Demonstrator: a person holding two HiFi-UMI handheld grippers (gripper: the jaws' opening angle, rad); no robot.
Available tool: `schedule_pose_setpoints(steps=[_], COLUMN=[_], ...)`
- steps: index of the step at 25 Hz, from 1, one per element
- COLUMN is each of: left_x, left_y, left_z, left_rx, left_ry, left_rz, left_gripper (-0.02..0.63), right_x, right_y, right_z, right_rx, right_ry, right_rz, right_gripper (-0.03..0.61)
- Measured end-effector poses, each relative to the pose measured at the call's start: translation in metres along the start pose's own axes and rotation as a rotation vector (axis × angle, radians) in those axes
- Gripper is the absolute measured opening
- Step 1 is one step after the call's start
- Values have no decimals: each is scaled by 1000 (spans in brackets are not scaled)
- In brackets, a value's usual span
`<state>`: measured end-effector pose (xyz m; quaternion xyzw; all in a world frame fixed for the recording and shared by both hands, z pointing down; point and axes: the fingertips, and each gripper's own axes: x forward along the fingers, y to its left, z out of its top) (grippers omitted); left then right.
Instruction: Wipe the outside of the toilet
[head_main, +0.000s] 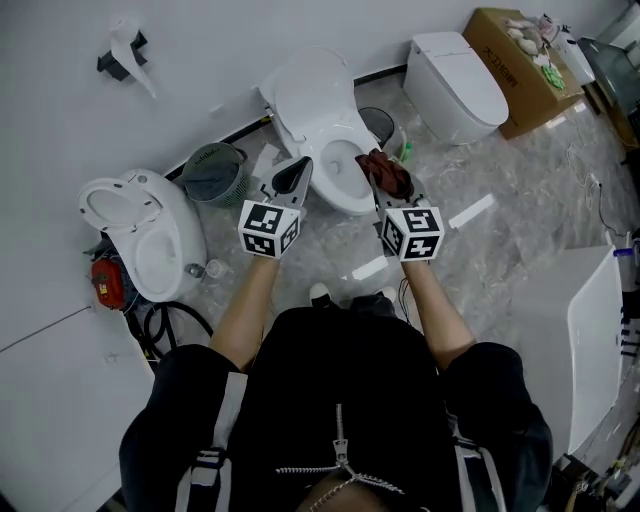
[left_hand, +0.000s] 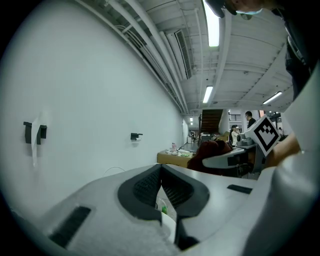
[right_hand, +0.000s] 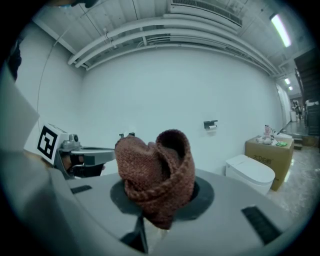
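Person: stood at the bottom edge of the head view in a black top, with both bare forearms stretched forward and a little apart.
Left forearm (head_main: 243, 305): ran up from lower centre with the wrist straight and ended behind the marker cube of the left tongs.
Right forearm (head_main: 437, 312): ran roughly parallel to the left one and reached about the same height in the frame.
Left tongs (head_main: 299, 170): pointed up the frame. In the left gripper view its dark pads (left_hand: 145, 189) met at the tip with nothing between them.
Right tongs (head_main: 378, 182): pointed the same way and was clamped tight on a cloth.
Cloth (head_main: 389, 173): brown and knitted, it bulged in a bunch above the pads in the right gripper view.
Toilet (head_main: 318, 105): white, at upper centre of the head view, with its lid raised against the wall. The left tongs' tip lay over the bowl's left rim and the cloth over its right rim. Whether either touched it I could not tell.
Floor (head_main: 500, 250): grey marbled tiles.
Basket (head_main: 213, 173): grey, just left of the toilet.
Second toilet (head_main: 150, 228): white, at middle left.
Third toilet (head_main: 456, 85): closed, at upper right.
Cardboard box (head_main: 515, 75): stood just beside the third toilet.
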<state>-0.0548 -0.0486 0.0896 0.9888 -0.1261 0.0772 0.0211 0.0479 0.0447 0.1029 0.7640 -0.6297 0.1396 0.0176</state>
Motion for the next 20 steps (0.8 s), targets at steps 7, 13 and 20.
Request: schedule_pose_setpoints(steps=[7, 13, 20], left_x=[-24, -31, -37], left_y=[-10, -17, -16], left_z=[-1, -1, 5], left_rx=[-1, 11, 12], left_ry=[-20, -25, -26], left_rz=[-6, -6, -1], left_gripper=[8, 9, 8], right_x=[-21, -32, -39], right_y=[15, 19, 22], right_z=[1, -2, 2], right_rx=[-5, 1, 10], right_ry=[-30, -50, -53], right_rz=[-7, -9, -11], right_gripper=[83, 83, 83])
